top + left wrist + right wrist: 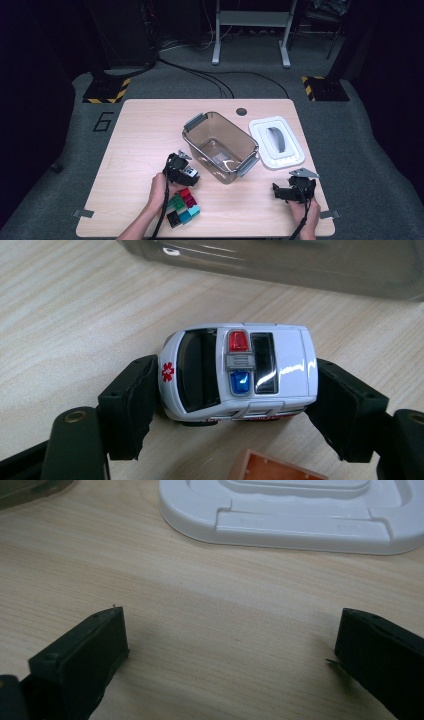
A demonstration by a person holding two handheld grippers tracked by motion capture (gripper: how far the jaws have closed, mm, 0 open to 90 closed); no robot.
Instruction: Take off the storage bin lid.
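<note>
1. Toy ambulance [239, 371] on its wheels on the table [145, 130], just in front of the clear plastic bin [220, 146], near its front left corner.
2. Long axis across the left gripper view: windshield and red star on hood at left, rear at right. Runs roughly parallel to the bin wall behind it.
3. Roof light bar mid-body, red lamp toward the bin, blue lamp toward the camera.
4. Left gripper [235, 405] clamped on the toy ambulance end to end: 1 pad on the hood, 1 on the rear. Both pads in contact. Foam on the left pad torn at its lower edge.
5. Right gripper [227, 650] released, jaws wide, bare table between them, nothing held. Sits at front right of the table, pointed at the white lid [276, 141].
6. White lid flat on the table, right of the bin, well apart from the toy ambulance.
7. Cluster of toy blocks [182, 205] (red, green, teal, black) at the front edge, just behind the left gripper. Orange block corner [272, 467] at the bottom of the left gripper view, near the toy ambulance.
8. Surface: light wood-grain table, round grommet hole at the far edge.
9. Room: dark, grey carpet, "6" marked on the floor at left, 2 hazard-striped stand bases, cables, grey frame legs at the back.
</note>
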